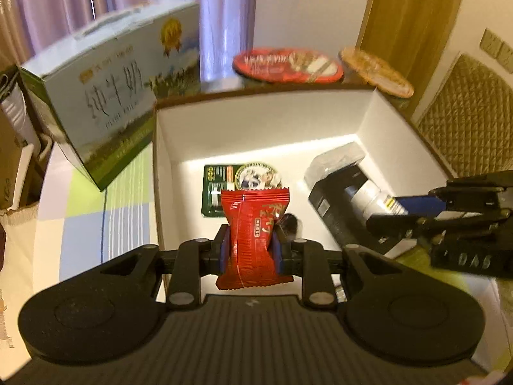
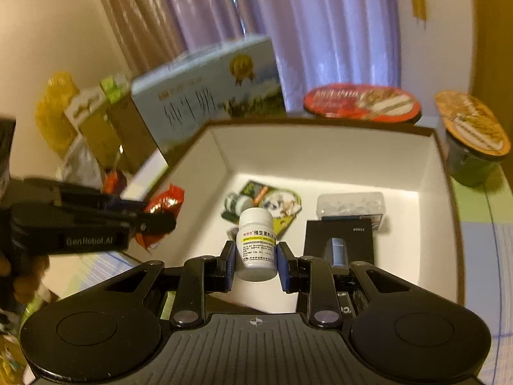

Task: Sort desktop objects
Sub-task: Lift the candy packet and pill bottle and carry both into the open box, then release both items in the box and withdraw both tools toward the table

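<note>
I am holding a crinkly red foil snack packet (image 1: 254, 234) pinched in the left gripper (image 1: 250, 252), its pads pressing in on the packet's waist. The right gripper (image 2: 256, 264) is clamping a small white plastic pill bottle (image 2: 256, 245) with a printed label, upright between the blue pads. Both loads are hanging over the near edge of the open white cardboard box (image 2: 323, 154) sitting on the checked counter (image 1: 96, 221).

Already lying in the box: a green printed card pack (image 1: 224, 186), a black rectangular carton (image 2: 340, 240) and a clear plastic case (image 2: 351, 203). So the sorting is reading as well underway, roughly past the midpoint by my judgement.

Left to do: lowering and releasing these two items into free floor space. Beyond the box, a blue-and-white milk carton (image 1: 118, 96), a red-lidded round tub (image 2: 362, 102) and an orange-lidded cup (image 2: 474, 134) are standing outside; whether they belong in the sort I cannot tell.
</note>
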The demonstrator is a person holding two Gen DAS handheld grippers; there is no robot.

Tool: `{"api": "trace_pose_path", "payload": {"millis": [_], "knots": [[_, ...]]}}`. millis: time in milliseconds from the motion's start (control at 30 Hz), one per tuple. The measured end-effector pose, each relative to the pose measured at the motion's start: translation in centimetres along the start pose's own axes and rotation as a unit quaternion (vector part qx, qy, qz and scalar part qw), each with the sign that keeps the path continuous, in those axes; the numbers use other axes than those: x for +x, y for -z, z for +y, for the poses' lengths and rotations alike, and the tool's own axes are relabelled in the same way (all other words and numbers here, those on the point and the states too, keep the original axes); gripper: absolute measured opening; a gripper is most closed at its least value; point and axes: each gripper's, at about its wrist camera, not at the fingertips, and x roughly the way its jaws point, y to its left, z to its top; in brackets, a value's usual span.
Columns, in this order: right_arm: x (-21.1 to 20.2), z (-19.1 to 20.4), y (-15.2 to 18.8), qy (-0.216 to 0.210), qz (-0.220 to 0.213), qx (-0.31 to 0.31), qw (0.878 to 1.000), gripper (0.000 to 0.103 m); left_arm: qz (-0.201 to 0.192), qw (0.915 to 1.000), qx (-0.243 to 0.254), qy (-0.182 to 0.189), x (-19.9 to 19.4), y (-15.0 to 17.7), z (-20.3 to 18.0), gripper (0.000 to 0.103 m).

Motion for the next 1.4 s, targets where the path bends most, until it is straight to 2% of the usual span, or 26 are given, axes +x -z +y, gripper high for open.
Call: {"api": "trace_pose_path", "payload": {"millis": [200, 367, 800, 933, 1000, 1033, 1133, 1200, 1300, 1400], "knots": [[3.2, -0.6, -0.2, 0.008, 0.064, -0.014, 0.998, 0.024, 0.08, 0.9967, -0.006, -0.006, 4.4, -0.2, 0.3, 0.022], [4.5, -0.8, -0.5, 0.003, 0.096, -0.015, 0.995, 0.024, 0.112, 0.9935, 0.006, -0.017, 6.0, -0.1, -0.2, 0.022], [5.9, -0.9, -0.8, 0.011, 0.123, -0.023, 0.992, 0.024, 0.124, 0.992, 0.019, -0.012, 6.8, -0.9, 0.9, 0.024], [5.7, -0.6, -0.8, 0.018, 0.117, -0.032, 0.992, 0.027, 0.114, 0.9932, 0.019, -0.011, 6.1, -1.0, 0.9, 0.034], [5.3, -0.6, -0.8, 0.021, 0.107, -0.037, 0.993, 0.052, 0.106, 0.9941, 0.019, -0.012, 5.5, -1.0, 0.8, 0.037], [5.0, -0.5, -0.7, 0.021, 0.101, -0.042, 0.994, 0.056, 0.102, 0.9945, 0.019, -0.013, 5.3, -1.1, 0.7, 0.04], [3.9, -0.2, -0.6, 0.026, 0.082, -0.053, 0.995, 0.07, 0.083, 0.9959, 0.022, -0.026, 4.1, -1.1, 0.5, 0.059], [3.1, -0.2, -0.4, 0.031, 0.068, -0.056, 0.996, 0.084, 0.072, 0.9967, 0.022, -0.03, 3.2, -0.9, 0.5, 0.063], [2.2, -0.2, -0.1, 0.037, 0.057, -0.054, 0.996, 0.095, 0.063, 0.9974, 0.013, -0.033, 2.0, -0.7, 0.6, 0.068], [1.4, -0.2, 0.2, 0.051, 0.046, -0.053, 0.996, 0.101, 0.052, 0.9975, 0.009, -0.046, 1.0, -0.5, 0.4, 0.075]]}}
